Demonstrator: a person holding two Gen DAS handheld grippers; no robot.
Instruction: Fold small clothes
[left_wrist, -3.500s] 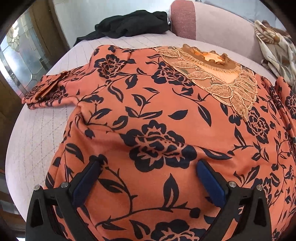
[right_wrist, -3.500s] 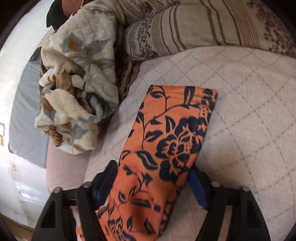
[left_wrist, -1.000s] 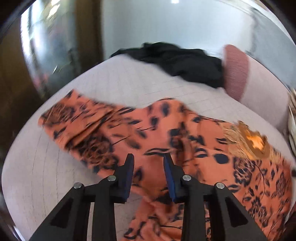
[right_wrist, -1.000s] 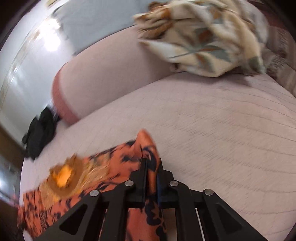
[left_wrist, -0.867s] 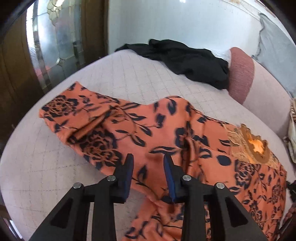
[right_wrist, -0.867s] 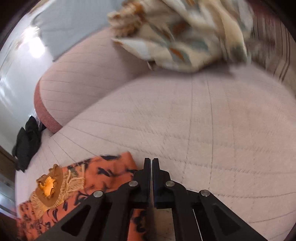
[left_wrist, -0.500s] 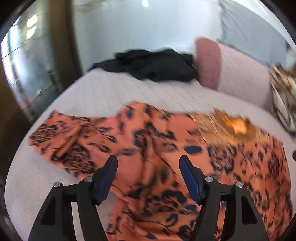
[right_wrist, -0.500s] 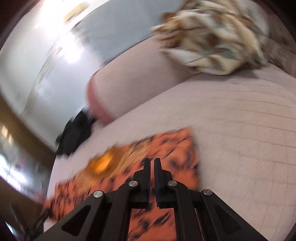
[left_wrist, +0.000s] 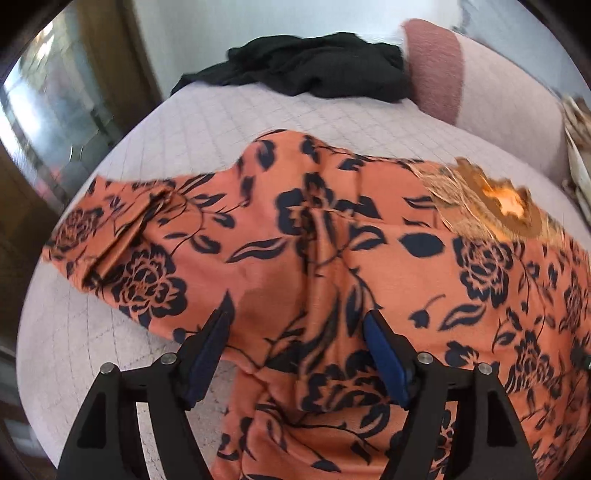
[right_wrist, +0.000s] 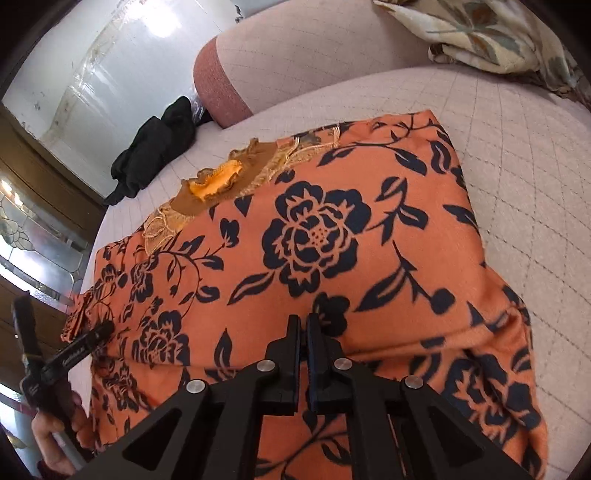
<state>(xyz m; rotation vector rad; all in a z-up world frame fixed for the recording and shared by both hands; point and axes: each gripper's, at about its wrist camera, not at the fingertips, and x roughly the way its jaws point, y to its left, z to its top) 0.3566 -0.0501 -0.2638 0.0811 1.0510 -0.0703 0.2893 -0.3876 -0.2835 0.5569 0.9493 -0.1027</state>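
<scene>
Two grippers hang over an orange floral top (left_wrist: 295, 240) spread across the quilted bed (left_wrist: 207, 122), its right side folded in. Left gripper (left_wrist: 299, 332) has just been opening and stands spread above the cloth, pads clear of it. Right gripper (right_wrist: 303, 328) is pressed together with nothing pinched. Black garment (left_wrist: 314, 70) lies at the bed's far edge by a bolster (right_wrist: 221, 74).

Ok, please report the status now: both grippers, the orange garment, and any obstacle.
Left gripper open, jaws just widened, over orange garment. Right gripper shut, nothing visibly held. Garment flat, right side folded in. Black clothing clear of it.
</scene>
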